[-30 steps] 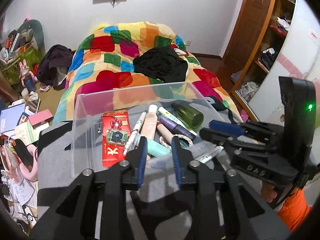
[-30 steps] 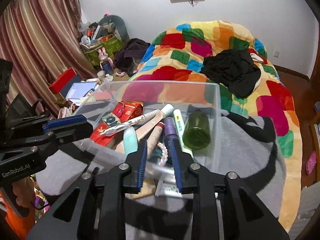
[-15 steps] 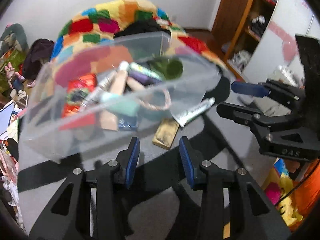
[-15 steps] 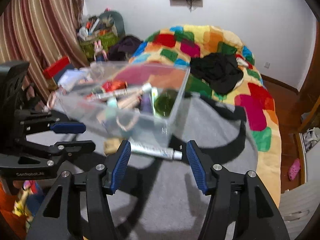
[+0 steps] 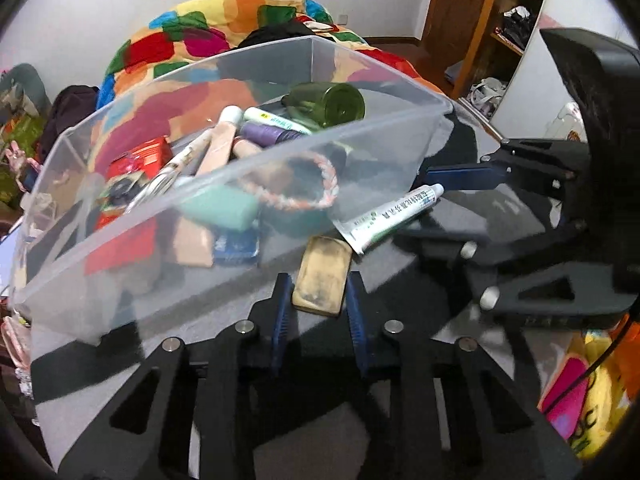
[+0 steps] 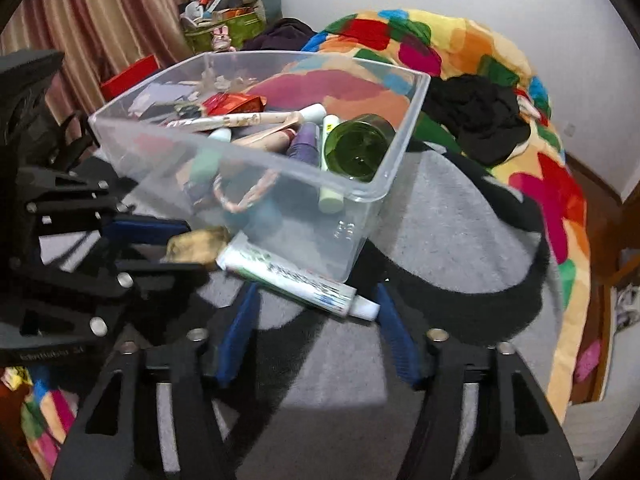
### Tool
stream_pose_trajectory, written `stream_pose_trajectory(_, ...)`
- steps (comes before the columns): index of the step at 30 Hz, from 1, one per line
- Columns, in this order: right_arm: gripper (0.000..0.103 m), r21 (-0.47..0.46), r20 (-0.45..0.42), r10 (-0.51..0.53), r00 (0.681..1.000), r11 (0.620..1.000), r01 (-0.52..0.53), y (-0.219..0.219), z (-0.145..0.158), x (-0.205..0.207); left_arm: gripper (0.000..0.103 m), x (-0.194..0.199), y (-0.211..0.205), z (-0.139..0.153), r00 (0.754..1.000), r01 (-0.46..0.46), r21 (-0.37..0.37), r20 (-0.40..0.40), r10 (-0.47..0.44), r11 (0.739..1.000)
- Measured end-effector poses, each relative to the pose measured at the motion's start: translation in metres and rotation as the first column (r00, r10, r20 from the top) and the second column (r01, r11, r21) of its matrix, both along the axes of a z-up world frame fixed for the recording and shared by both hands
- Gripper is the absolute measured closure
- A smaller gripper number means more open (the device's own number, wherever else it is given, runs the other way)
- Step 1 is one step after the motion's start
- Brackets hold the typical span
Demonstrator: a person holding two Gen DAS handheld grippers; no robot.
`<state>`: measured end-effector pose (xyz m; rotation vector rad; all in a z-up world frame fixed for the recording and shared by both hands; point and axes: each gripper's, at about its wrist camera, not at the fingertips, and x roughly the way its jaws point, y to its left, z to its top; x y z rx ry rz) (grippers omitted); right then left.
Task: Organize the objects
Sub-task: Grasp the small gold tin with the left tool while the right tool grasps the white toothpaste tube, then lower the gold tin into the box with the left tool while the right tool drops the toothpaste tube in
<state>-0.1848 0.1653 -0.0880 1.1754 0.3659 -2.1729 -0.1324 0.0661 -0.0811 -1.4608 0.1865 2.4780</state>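
A clear plastic bin (image 5: pixel 240 164) (image 6: pixel 360 196) on the grey blanket holds a green bottle (image 5: pixel 332 104) (image 6: pixel 354 148), tubes, a red packet and a braided bracelet. In front of it lie a worn tan block (image 5: pixel 322 276) (image 6: pixel 196 244) and a white toothpaste tube (image 5: pixel 388 212) (image 6: pixel 296 276). My left gripper (image 5: pixel 320 300) is open, its fingers on either side of the tan block's near end. My right gripper (image 6: pixel 316 316) is open, its fingers on either side of the toothpaste tube.
The grey blanket (image 6: pixel 440 240) lies over a bed with a bright patchwork quilt (image 6: pixel 520 140) and black clothing (image 6: pixel 480 116). Curtains and clutter stand at left (image 6: pixel 100 20); wooden shelves are at right (image 5: pixel 500 20).
Both grippers have drawn back from above the bin, dropped to the blanket and opened. The left now brackets the tan block, the right the toothpaste tube.
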Motion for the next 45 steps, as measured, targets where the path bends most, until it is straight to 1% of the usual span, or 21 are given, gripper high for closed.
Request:
stream_pose_trajectory(2, 0.076, -0.021, 0.023, 0.020, 1.000, 1.000, -0.020, 0.004, 0.002, 0.006, 0.080, 0.009, -0.007, 0.001, 1.000, -0.004, 0.010, 0.000, 0.004, 1.000)
stream_pose_trajectory(3, 0.081, -0.039, 0.042, 0.037, 0.998, 0.999, -0.036, 0.006, 0.002, 0.011, 0.080, 0.013, -0.010, 0.002, 1.000, -0.008, 0.018, 0.002, 0.008, 1.000)
stream_pose_trajectory(5, 0.086, -0.049, 0.051, 0.076, 0.996, 0.996, -0.073, 0.007, 0.004, 0.025, 0.080, 0.028, -0.021, 0.004, 1.000, -0.027, 0.028, 0.002, 0.027, 0.999)
stream_pose_trajectory(9, 0.087, -0.084, 0.046, 0.176, 0.983, 0.982, -0.172, 0.003, 0.010, 0.057, 0.080, 0.048, -0.033, 0.007, 0.999, -0.039, 0.049, 0.011, 0.039, 0.998)
stream_pose_trajectory(10, 0.087, -0.087, 0.034, 0.182, 0.983, 0.980, -0.178, 0.001, 0.012, 0.062, 0.080, 0.052, -0.034, 0.008, 0.999, -0.034, 0.051, 0.013, 0.034, 0.998)
stream_pose_trajectory(13, 0.085, -0.078, -0.004, 0.148, 0.989, 0.986, -0.148, -0.004, 0.017, 0.063, 0.078, 0.056, -0.035, 0.009, 0.999, -0.031, 0.047, 0.010, 0.030, 0.998)
stream_pose_trajectory(15, 0.074, -0.084, 0.003, 0.103, 0.995, 0.991, -0.102, -0.007, 0.017, 0.052, 0.076, 0.053, -0.034, 0.008, 0.999, -0.043, 0.049, 0.010, 0.043, 0.998)
stream_pose_trajectory(16, 0.072, -0.083, 0.009, 0.077, 0.997, 0.994, -0.076, -0.009, 0.016, 0.046, 0.075, 0.051, -0.034, 0.008, 0.999, -0.046, 0.049, 0.009, 0.046, 0.998)
stream_pose_trajectory(19, 0.072, -0.060, 0.034, 0.018, 0.999, 0.998, -0.016, -0.018, 0.007, 0.033, 0.073, 0.046, -0.029, 0.007, 0.998, -0.063, 0.036, -0.011, 0.063, 0.997)
stream_pose_trajectory(20, 0.072, -0.052, 0.040, 0.010, 0.999, 0.999, -0.008, -0.019, 0.004, 0.032, 0.073, 0.045, -0.028, 0.006, 0.997, -0.074, 0.031, -0.024, 0.075, 0.997)
stream_pose_trajectory(22, 0.079, -0.048, 0.017, -0.027, 0.999, 0.998, 0.028, -0.021, 0.001, 0.033, 0.076, 0.045, -0.028, 0.004, 0.995, -0.087, 0.032, -0.039, 0.088, 0.996)
stream_pose_trajectory(23, 0.085, -0.050, 0.011, -0.033, 0.999, 0.998, 0.034, -0.021, 0.001, 0.035, 0.080, 0.046, -0.028, 0.004, 0.995, -0.092, 0.035, -0.045, 0.094, 0.995)
stream_pose_trajectory(24, 0.088, -0.058, 0.012, -0.037, 0.999, 0.998, 0.038, -0.020, 0.003, 0.037, 0.080, 0.047, -0.029, 0.005, 0.994, -0.097, 0.038, -0.047, 0.099, 0.995)
stream_pose_trajectory(27, 0.088, -0.081, 0.010, -0.048, 0.999, 0.996, 0.049, -0.016, 0.007, 0.044, 0.080, 0.050, -0.034, 0.007, 0.992, -0.119, 0.067, -0.040, 0.122, 0.991)
stream_pose_trajectory(30, 0.088, -0.122, 0.005, -0.048, 0.999, 0.991, 0.048, -0.012, 0.017, 0.053, 0.080, 0.052, -0.042, 0.016, 0.988, -0.139, 0.105, -0.053, 0.145, 0.985)
stream_pose_trajectory(33, 0.088, -0.162, -0.031, -0.053, 0.998, 0.986, 0.048, -0.009, 0.033, 0.062, 0.080, 0.054, -0.050, 0.033, 0.982, -0.157, 0.141, -0.087, 0.171, 0.977)
stream_pose_trajectory(37, 0.088, -0.215, -0.082, -0.068, 0.994, 0.975, 0.049, -0.009, 0.058, 0.064, 0.080, 0.052, -0.055, 0.054, 0.970, -0.173, 0.161, -0.143, 0.196, 0.972)
stream_pose_trajectory(40, 0.088, -0.245, -0.117, -0.094, 0.989, 0.967, 0.063, -0.011, 0.074, 0.061, 0.080, 0.048, -0.060, 0.071, 0.954, -0.193, 0.172, -0.197, 0.225, 0.966)
stream_pose_trajectory(45, 0.088, -0.277, -0.136, -0.154, 0.979, 0.954, 0.112, -0.017, 0.091, 0.044, 0.080, 0.034, -0.070, 0.087, 0.935, -0.222, 0.189, -0.235, 0.264, 0.957)
